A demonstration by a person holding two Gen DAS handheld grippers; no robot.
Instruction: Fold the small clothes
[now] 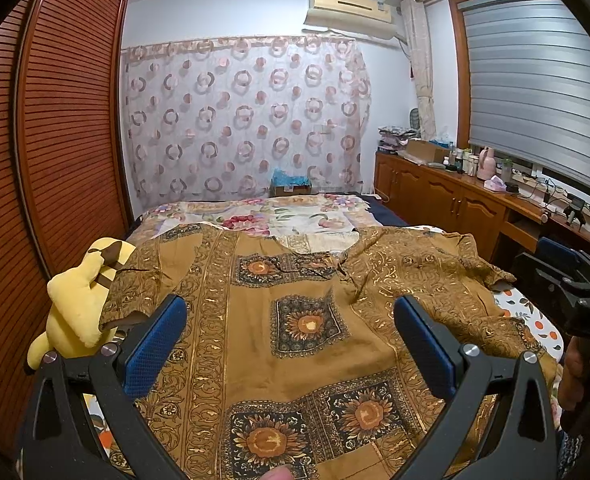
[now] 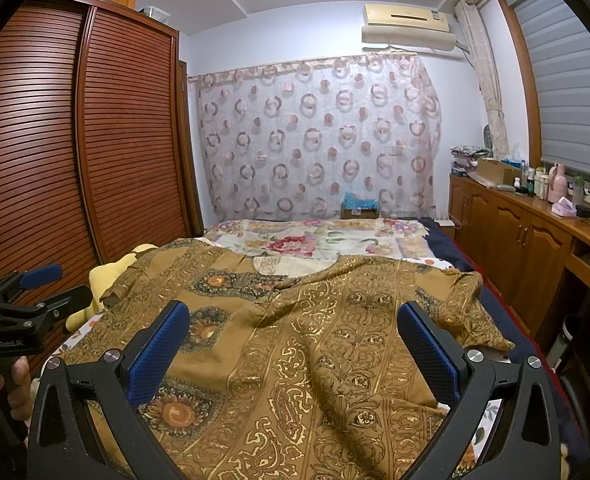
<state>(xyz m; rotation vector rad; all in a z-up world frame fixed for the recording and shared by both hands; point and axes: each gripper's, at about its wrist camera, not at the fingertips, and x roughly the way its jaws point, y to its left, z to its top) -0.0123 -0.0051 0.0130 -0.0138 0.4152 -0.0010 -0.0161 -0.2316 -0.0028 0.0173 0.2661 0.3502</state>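
A brown and gold patterned shirt [image 1: 295,320] with sunflower squares lies spread on the bed, its neck opening at the far side. It also shows in the right wrist view [image 2: 315,340], rumpled along its right half. My left gripper [image 1: 291,316] is open and empty above the shirt's middle. My right gripper [image 2: 293,320] is open and empty above the shirt's right half. The right gripper shows at the right edge of the left wrist view [image 1: 567,280]. The left gripper shows at the left edge of the right wrist view [image 2: 55,284].
A yellow plush toy [image 1: 75,312] lies at the shirt's left sleeve. A floral bedsheet [image 1: 279,216] covers the far bed. A slatted wardrobe [image 1: 55,140] stands left. A wooden cabinet [image 1: 447,196] with bottles runs along the right wall.
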